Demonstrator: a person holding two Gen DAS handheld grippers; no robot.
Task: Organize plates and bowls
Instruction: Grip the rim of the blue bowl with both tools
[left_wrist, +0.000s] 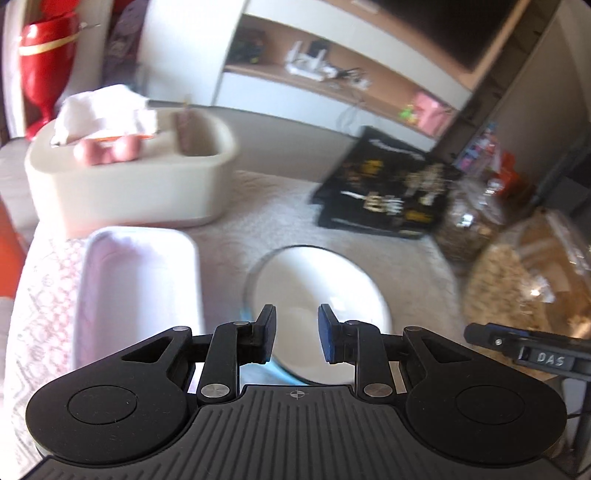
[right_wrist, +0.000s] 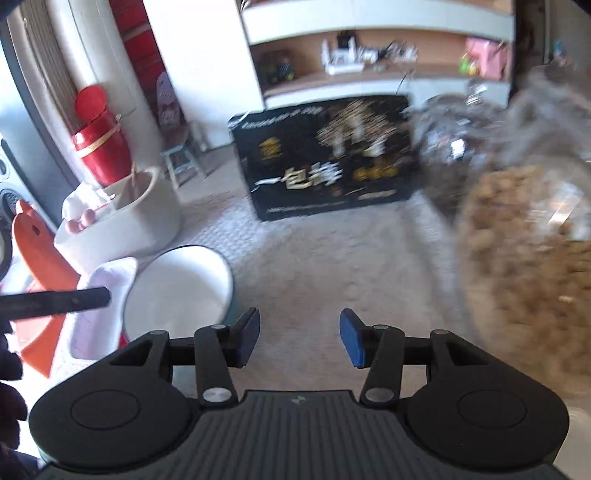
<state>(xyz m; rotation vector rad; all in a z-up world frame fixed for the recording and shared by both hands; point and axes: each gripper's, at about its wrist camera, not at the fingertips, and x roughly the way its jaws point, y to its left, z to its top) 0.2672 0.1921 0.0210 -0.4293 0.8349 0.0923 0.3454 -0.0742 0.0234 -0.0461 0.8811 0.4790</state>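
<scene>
The left gripper (left_wrist: 296, 332) hangs low over the near rim of a round white bowl (left_wrist: 314, 280) with a blue outer wall, its fingers (left_wrist: 267, 332) parted to a moderate gap and holding nothing. The rim lies roughly in line with that gap, which suggests a pinch on the bowl's edge is being set up. Just to the bowl's left sits a white rectangular tray (left_wrist: 140, 273), both resting on a pale textured cloth over the table (left_wrist: 258, 206); placed side by side, they seem gathered for stacking or sorting.

The right gripper (right_wrist: 298, 338) hovers above bare cloth, well to the right of the bowl (right_wrist: 177, 288), fingers spread wider and empty. It appears to be waiting clear of the left one's work.

Behind the tray stands a cream tub (left_wrist: 147, 181) holding a white cloth and pink items, possibly where dishes belong. A black printed box (right_wrist: 328, 155) and glass jars of nuts (right_wrist: 528, 258) crowd the right side, so a lift should stay leftward.
</scene>
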